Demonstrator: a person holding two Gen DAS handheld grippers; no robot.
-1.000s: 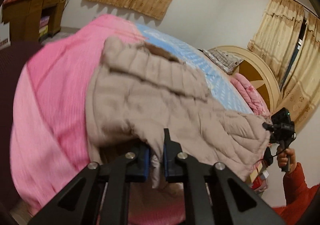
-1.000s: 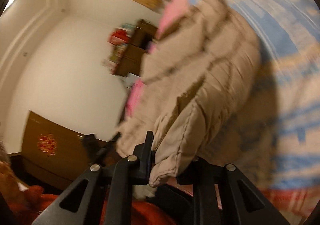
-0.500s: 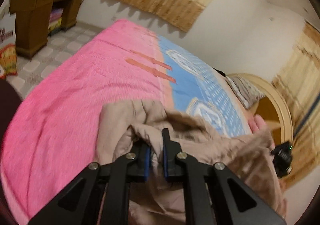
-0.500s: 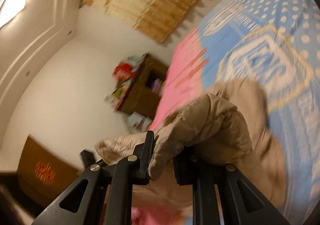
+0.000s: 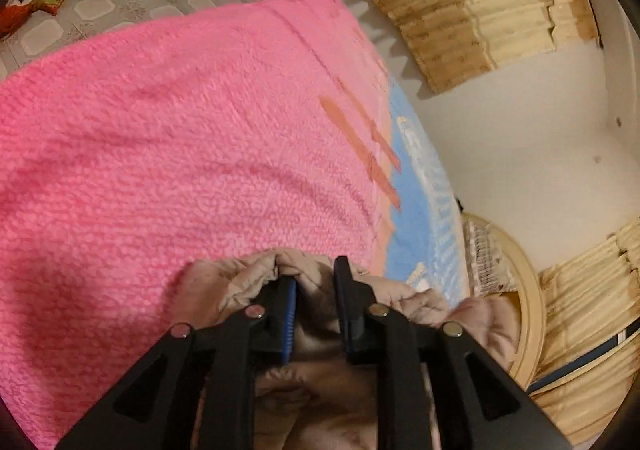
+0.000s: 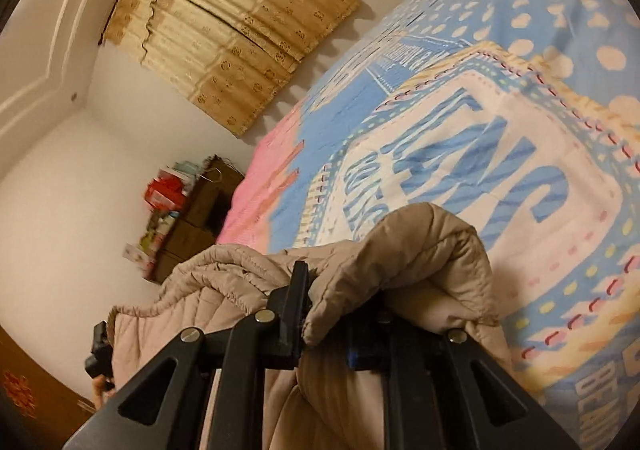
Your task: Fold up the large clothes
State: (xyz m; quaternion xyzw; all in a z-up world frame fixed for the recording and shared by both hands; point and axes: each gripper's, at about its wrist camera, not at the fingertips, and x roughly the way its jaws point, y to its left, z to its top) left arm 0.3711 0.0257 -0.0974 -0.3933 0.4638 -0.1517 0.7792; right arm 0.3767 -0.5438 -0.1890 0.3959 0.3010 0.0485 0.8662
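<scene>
left claw point(image 5: 316, 304): the two black fingers stand apart and have just been opening; a fold of the beige coat point(image 5: 304, 334) lies between the blue ribbed pads point(image 5: 289, 324), which no longer seem to press it.
coat, left end: a second ago it hung in the air, spread wide over the bed; now it is bunched low on the pink blanket point(image 5: 180, 154), just under the claw.
meaning for the task: my reading is that the lifted half has been carried over and laid down, so one fold is about done on this side and the left claw is letting go.
right claw point(image 6: 326, 324): clamped on a thick rolled edge of the coat point(image 6: 404, 266); the far finger is buried in fabric, so only the near one shows clearly.
coat, right end: down from mid-air too, resting on the blue printed sheet point(image 6: 520, 130), with the rest trailing toward the other claw point(image 6: 98, 358) at the far left.
likely next: the right side probably needs releasing and then smoothing.
materials: the coat is puffy, quilted in stitched channels, matte and soft, rounding into fat rolls and not creasing flat.
bed covers: the blanket is fuzzy and nubbly; the sheet is smooth cotton with dots, dashed borders and large letters.
</scene>
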